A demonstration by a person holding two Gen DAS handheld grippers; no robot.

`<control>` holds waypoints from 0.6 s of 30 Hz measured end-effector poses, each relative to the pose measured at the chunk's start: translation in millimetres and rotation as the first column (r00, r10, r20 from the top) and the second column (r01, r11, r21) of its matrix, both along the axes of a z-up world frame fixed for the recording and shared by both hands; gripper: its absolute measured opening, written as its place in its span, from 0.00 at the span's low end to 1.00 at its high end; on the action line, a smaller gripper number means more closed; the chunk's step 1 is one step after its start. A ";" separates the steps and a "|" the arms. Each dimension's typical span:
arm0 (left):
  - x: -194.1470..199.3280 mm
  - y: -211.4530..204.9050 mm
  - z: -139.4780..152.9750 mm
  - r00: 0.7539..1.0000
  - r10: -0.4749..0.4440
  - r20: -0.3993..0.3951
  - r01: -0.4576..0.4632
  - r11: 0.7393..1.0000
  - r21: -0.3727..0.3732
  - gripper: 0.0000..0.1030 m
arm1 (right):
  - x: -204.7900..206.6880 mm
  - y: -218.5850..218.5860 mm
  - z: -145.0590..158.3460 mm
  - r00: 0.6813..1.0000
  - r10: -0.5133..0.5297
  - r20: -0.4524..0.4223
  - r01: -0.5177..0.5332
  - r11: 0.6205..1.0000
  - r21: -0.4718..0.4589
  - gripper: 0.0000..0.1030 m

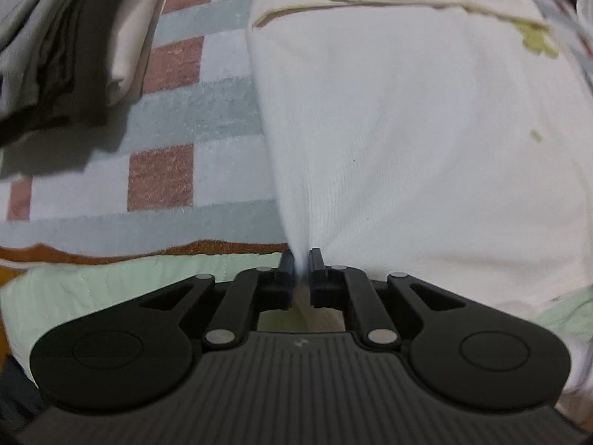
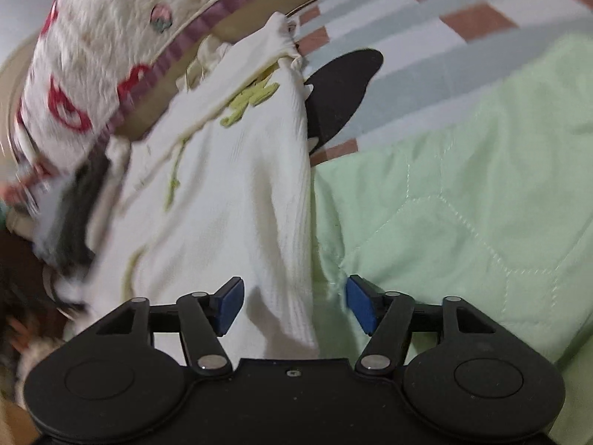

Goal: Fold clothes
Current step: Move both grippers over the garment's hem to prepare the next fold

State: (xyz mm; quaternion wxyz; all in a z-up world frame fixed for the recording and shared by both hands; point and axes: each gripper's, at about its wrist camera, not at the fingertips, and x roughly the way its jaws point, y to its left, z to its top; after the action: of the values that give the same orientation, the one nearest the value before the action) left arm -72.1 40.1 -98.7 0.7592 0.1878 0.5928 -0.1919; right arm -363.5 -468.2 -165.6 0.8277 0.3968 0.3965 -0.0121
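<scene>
left gripper (image 1: 302, 263) pinched tight on a fold of the white knit top (image 1: 407, 141), top running up toward 12 over the checked blanket (image 1: 207, 111), folded clothes pile (image 1: 63, 48) at 10, right gripper (image 2: 294, 302) spread wide, top's edge (image 2: 229, 200) between its fingers, green quilt (image 2: 463, 185) at 3

White ribbed garment (image 1: 407, 141) with yellow-green motif, pale green quilt (image 2: 463, 185), grey-and-rust checked blanket (image 1: 178, 118)

A white ribbed knit garment (image 1: 407, 141) with yellow-green embroidery lies spread over checked and pale green bedding.
</scene>
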 end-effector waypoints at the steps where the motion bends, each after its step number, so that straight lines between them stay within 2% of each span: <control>1: -2.9 -6.1 1.0 0.999 -0.017 0.029 0.016 1.000 0.027 0.11 | -0.9 -1.1 -0.8 1.000 -0.011 0.003 0.011 1.000 0.024 0.69; 4: -10.7 -27.0 18.4 0.989 -0.073 0.130 0.070 0.997 0.029 0.19 | -2.1 -0.8 -3.6 1.000 -0.023 -0.005 0.024 0.999 0.045 0.69; 6: -19.2 -46.1 27.6 0.981 -0.114 0.157 0.129 0.988 -0.087 0.30 | -2.0 1.7 -4.3 1.000 -0.028 -0.008 0.028 0.999 0.034 0.69; 7: -23.7 -56.1 32.0 0.977 -0.134 0.168 0.160 0.975 -0.154 0.33 | -1.7 2.6 -4.5 0.999 -0.030 -0.010 0.031 0.999 0.027 0.69; 8: -28.2 -66.1 36.3 0.972 -0.152 0.181 0.191 0.957 -0.220 0.39 | -1.5 3.0 -4.4 0.999 -0.032 -0.014 0.033 0.999 0.021 0.69; 10: -37.3 -86.1 44.9 0.960 -0.186 0.211 0.251 0.904 -0.346 0.41 | -0.4 3.9 -2.8 0.999 -0.033 -0.015 0.034 0.999 0.019 0.70; 11: -43.2 -98.2 42.8 0.953 -0.220 0.210 0.287 0.881 -0.376 0.41 | -0.5 3.2 -0.7 1.000 -0.028 0.002 0.028 0.999 0.028 0.65; 12: -49.6 -111.3 37.9 0.944 -0.262 0.201 0.323 0.861 -0.394 0.41 | -2.5 3.4 5.2 0.999 -0.020 0.041 0.019 1.000 0.021 0.24; 13: -56.5 -123.0 32.2 0.933 -0.301 0.196 0.357 0.845 -0.399 0.41 | -6.4 4.9 15.8 0.996 -0.005 0.092 0.006 1.000 -0.010 0.06; 15: -67.5 -139.5 16.2 0.912 -0.369 0.182 0.411 0.831 -0.375 0.41 | -13.5 8.6 37.0 0.986 0.028 0.166 -0.012 0.995 -0.096 0.04; 17: -73.4 -144.0 -3.8 0.899 -0.421 0.124 0.438 0.841 -0.319 0.41 | -16.9 15.1 55.0 0.992 0.052 0.117 -0.019 0.964 -0.265 0.05; 18: -76.2 -145.5 -13.9 0.891 -0.444 0.092 0.450 0.845 -0.289 0.41 | -17.6 15.5 54.9 0.992 0.071 0.105 -0.042 0.966 -0.256 0.05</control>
State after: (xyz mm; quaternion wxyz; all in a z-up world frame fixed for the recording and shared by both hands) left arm -148.3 -105.4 -112.6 0.7196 0.2041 0.4881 -0.4498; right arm -381.1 -452.8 -110.7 0.8929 0.2762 0.3553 -0.0163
